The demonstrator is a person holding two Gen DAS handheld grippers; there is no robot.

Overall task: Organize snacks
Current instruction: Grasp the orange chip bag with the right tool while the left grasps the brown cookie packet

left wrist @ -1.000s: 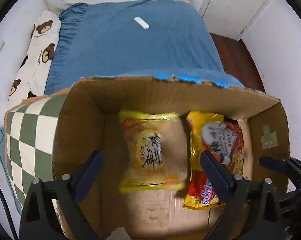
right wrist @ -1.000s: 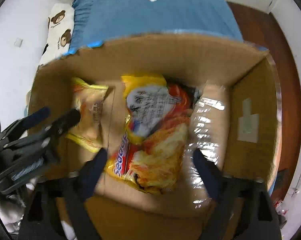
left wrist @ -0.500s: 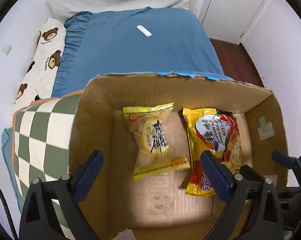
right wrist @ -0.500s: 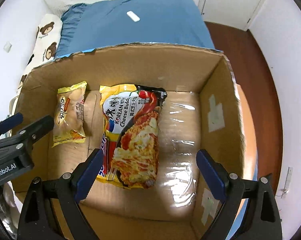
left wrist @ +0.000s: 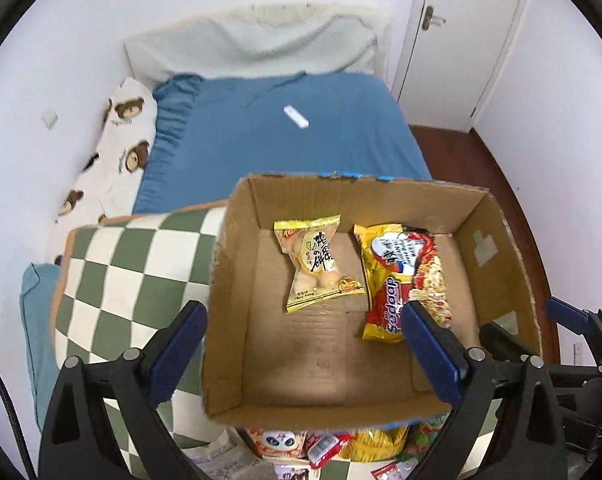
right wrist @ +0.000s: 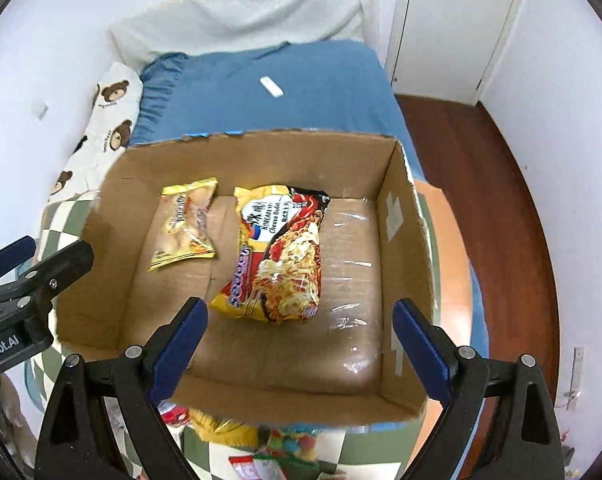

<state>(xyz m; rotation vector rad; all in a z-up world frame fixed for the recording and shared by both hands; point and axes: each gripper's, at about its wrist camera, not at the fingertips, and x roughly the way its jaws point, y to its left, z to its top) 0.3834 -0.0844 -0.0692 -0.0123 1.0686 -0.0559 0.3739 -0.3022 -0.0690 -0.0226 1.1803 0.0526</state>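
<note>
We hold the left gripper [left wrist: 305,350] and right gripper [right wrist: 299,344] above a cardboard box [right wrist: 257,156] on the bed [right wrist: 301,80], jaws spread, empty; inside lie a yellow snack bag [right wrist: 185,224] and noodle packet [right wrist: 279,252] side by side.

In the cardboard box [left wrist: 237,312], the small snack packet [left wrist: 319,264] lies left of the instant noodle packet [left wrist: 401,276]. The box rests on a checkered cushion [left wrist: 133,272] on the bed [left wrist: 285,144]. More snack packets [left wrist: 333,446] lie before the box, and a remote [left wrist: 296,117] lies on the bed behind it.

Both wide-open blue-padded grippers, the left gripper [left wrist: 305,354] and the right gripper [right wrist: 299,350], have been drawn up and back from the open brown cardboard box [left wrist: 237,280]. Loose snack packets [left wrist: 329,444] beyond its near edge have been brought into view.
</note>
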